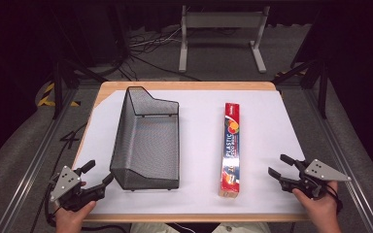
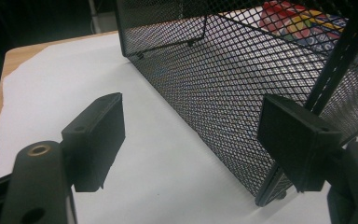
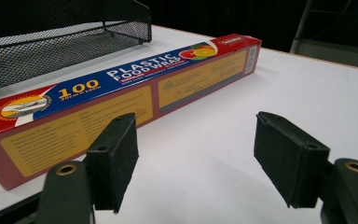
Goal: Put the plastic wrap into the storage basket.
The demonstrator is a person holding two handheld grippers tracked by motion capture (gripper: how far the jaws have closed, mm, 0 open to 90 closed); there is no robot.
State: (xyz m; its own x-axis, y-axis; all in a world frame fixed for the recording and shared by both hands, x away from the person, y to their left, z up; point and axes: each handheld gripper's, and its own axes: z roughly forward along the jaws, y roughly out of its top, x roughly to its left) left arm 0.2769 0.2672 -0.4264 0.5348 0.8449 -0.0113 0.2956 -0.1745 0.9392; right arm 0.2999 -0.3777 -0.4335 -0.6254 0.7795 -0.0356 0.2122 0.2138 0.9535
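On the desk (image 1: 281,121) nothing is done yet: the basket (image 1: 148,141) stands empty, the wrap box (image 1: 231,148) lies to its right, untouched, and the right claw (image 1: 278,166) and left claw (image 1: 98,174) are released, grasping nothing.

From my seat: black wire-mesh basket (image 1: 145,145) sits left-centre on the white-covered wooden table (image 1: 272,116), w/ the long red-and-blue plastic food wrap box (image 1: 231,148) lying to its right, apart. Both run front-to-back, approx. parallel.
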